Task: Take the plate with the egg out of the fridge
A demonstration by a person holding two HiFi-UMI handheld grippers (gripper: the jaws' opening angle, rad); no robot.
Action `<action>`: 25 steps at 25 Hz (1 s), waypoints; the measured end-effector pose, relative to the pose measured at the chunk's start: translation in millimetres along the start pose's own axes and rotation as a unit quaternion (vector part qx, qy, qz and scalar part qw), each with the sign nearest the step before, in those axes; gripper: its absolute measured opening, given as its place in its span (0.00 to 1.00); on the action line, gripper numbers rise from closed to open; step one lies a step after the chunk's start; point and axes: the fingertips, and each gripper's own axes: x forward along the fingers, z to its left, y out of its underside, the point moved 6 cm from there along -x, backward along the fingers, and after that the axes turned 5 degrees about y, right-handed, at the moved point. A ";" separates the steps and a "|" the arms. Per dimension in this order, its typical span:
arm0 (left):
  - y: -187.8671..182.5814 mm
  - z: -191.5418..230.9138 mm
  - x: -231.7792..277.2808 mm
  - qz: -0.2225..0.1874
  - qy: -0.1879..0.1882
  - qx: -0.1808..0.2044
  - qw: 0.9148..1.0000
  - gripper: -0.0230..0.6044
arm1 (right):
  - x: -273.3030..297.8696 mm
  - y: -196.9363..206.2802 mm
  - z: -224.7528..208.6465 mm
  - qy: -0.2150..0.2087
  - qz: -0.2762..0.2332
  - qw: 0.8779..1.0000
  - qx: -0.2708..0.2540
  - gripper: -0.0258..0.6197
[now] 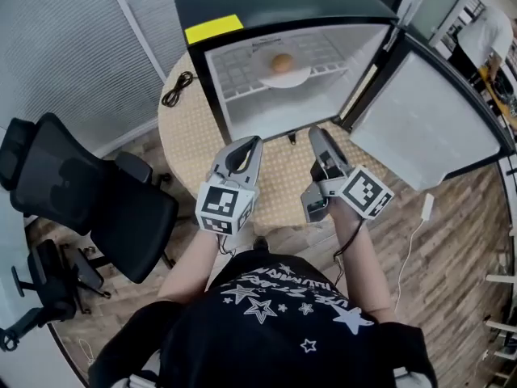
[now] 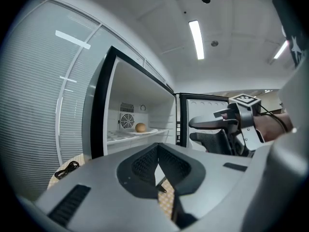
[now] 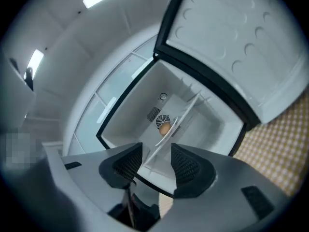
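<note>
Right gripper [image 1: 317,134], jaws apart and empty, faces the plate [image 1: 284,79] with the egg [image 1: 282,62] straight ahead on the fridge shelf [image 1: 238,75], left gripper [image 1: 252,142] closed alongside

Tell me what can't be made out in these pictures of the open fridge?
Head view: the person's hands, mostly under the left tool and right tool.
Left gripper view: most of the table, behind that tool's grey body; the plate and egg are too small for detail.
Right gripper view: the fridge door, cut off by the picture's edge.
</note>
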 end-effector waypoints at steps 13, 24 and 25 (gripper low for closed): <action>2.9 34.0 20.3 -0.005 -0.033 0.000 0.999 0.05 | 85.5 -16.1 -19.3 -0.048 0.027 0.982 0.181 0.37; 6.0 27.0 16.1 -0.008 -0.131 -0.008 0.991 0.05 | 129.1 -20.3 -35.8 -0.076 0.088 0.966 0.229 0.35; 8.1 22.7 13.9 -0.008 -0.137 -0.008 0.991 0.05 | 127.1 -19.5 -35.9 -0.081 0.092 0.965 0.230 0.35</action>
